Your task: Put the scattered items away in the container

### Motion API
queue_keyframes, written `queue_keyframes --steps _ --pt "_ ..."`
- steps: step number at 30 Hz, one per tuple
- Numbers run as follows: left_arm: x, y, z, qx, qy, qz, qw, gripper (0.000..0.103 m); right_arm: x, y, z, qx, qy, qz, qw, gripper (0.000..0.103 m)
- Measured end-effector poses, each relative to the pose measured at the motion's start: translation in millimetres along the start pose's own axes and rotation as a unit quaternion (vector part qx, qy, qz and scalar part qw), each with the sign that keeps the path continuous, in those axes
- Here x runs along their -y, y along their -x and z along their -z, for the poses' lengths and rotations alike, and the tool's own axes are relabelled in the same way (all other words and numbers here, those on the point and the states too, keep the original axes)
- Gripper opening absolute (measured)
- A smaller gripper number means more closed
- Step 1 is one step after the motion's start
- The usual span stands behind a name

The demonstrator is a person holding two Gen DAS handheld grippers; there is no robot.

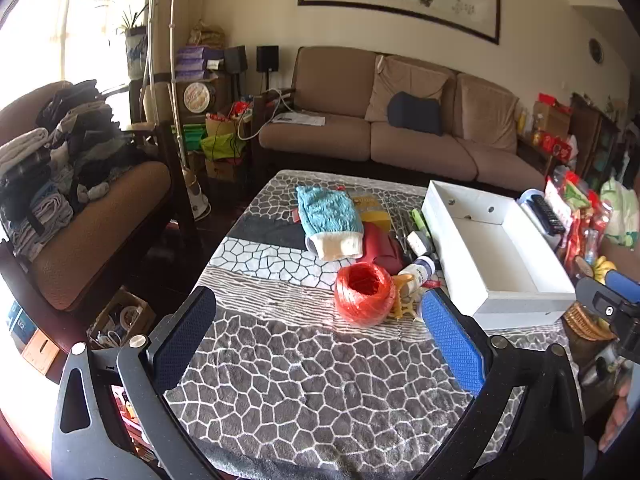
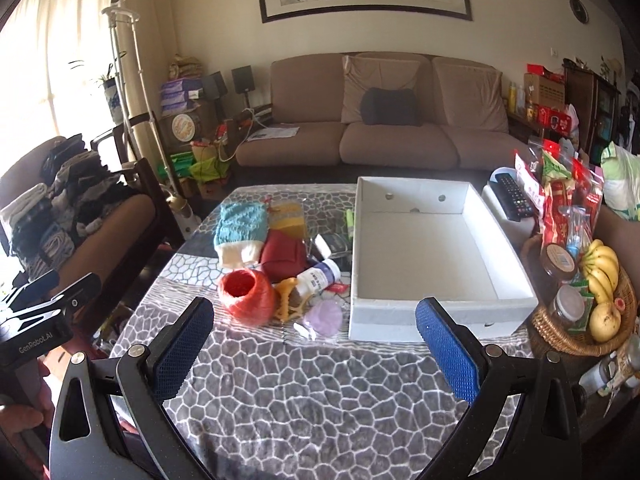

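Observation:
An empty white box [image 1: 492, 256] [image 2: 424, 256] stands on the table's right side. Left of it lie scattered items: an orange twine ball [image 1: 362, 294] [image 2: 246, 294], a teal knit mitt [image 1: 330, 216] [image 2: 240, 228], a red pouch [image 1: 382, 248] [image 2: 282, 256], a white bottle with a blue cap [image 1: 418, 274] [image 2: 318, 278], a yellow clip [image 1: 402, 298] [image 2: 286, 296], a purple round piece [image 2: 323, 316] and a green marker [image 1: 422, 222]. My left gripper [image 1: 320, 336] and right gripper [image 2: 316, 340] are both open and empty, above the table's near part.
The table carries a stone-pattern cloth [image 2: 320, 392]. A wicker basket with bananas [image 2: 600, 272], snack bags [image 2: 560, 200] and a remote [image 2: 514, 196] crowd the right edge. An armchair with piled clothes [image 1: 60, 168] stands left, and a sofa [image 1: 400, 136] stands behind.

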State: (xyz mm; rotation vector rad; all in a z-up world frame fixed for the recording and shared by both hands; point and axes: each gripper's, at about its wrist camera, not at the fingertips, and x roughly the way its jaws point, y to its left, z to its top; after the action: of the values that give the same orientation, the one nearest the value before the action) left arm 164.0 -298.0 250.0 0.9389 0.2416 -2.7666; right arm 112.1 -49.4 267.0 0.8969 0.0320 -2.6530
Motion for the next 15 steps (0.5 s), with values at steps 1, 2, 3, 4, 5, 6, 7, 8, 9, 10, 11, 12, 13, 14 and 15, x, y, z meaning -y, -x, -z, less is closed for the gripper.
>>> queue_keyframes --steps 1,2,3,4,5,6,7,8,9,10,11,12,13,14,15 --pt "-2.0 -6.6 1.4 -0.003 0.003 0.008 1.0000 0.103 -4.4 -4.2 -0.2 -0.001 0.002 -0.001 1.000 0.103" --pt "-2.9 -13.7 2.8 -0.006 0.004 0.013 0.9999 0.103 -7.7 -8.7 -0.2 -0.001 0.001 -0.003 1.000 0.103" --pt "-2.5 -21.8 4.5 -0.009 0.004 0.013 0.9999 0.103 -10.2 -14.4 -0.3 -0.001 -0.001 -0.007 1.000 0.103" --pt "-1.1 -31.5 6.8 -0.015 0.002 0.012 0.9998 0.103 -11.3 -20.5 -0.1 -0.002 -0.005 -0.012 1.000 0.103" --pt "0.5 -42.8 8.7 -0.021 0.000 0.012 0.9997 0.103 -11.7 -27.9 1.1 -0.004 -0.007 -0.016 1.000 0.103" --pt "2.6 -55.6 10.8 -0.030 -0.001 0.012 0.9995 0.103 -11.8 -36.2 3.0 -0.006 -0.009 -0.018 1.000 0.103" --pt "5.7 -69.8 13.1 -0.039 -0.004 0.012 0.9992 0.103 -11.4 -44.7 6.0 -0.007 -0.010 -0.022 1.000 0.103" --pt "9.6 -84.6 14.3 -0.047 -0.007 0.011 0.9988 0.103 -12.2 -54.3 9.9 -0.009 -0.009 -0.026 1.000 0.103" --pt "13.1 -99.2 15.5 -0.052 -0.010 0.009 0.9986 0.103 -12.9 -64.7 14.4 -0.010 -0.007 -0.031 0.999 0.103" --pt "15.0 -113.1 16.6 -0.055 -0.012 0.005 0.9984 0.103 -13.7 -75.5 19.2 -0.012 -0.003 -0.036 0.999 0.103" --pt "16.3 -126.5 17.7 -0.058 -0.014 0.004 0.9982 0.103 -15.3 -86.5 24.0 -0.014 0.005 -0.040 0.999 0.103" --pt "18.2 -140.6 18.4 -0.063 -0.014 0.005 0.9979 0.103 -18.0 -97.5 28.1 -0.015 0.015 -0.043 0.999 0.103" --pt "19.9 -155.2 18.8 -0.070 -0.015 0.007 0.9974 0.103 -21.0 -108.1 31.7 -0.017 0.026 -0.044 0.999 0.103" --pt "20.7 -170.4 18.9 -0.079 -0.016 0.008 0.9967 0.103 -24.5 -119.4 35.7 -0.021 0.038 -0.044 0.998 0.103" --pt "21.9 -185.1 18.9 -0.088 -0.018 0.009 0.9959 0.103 -27.6 -129.9 39.8 -0.023 0.049 -0.045 0.998 0.103"
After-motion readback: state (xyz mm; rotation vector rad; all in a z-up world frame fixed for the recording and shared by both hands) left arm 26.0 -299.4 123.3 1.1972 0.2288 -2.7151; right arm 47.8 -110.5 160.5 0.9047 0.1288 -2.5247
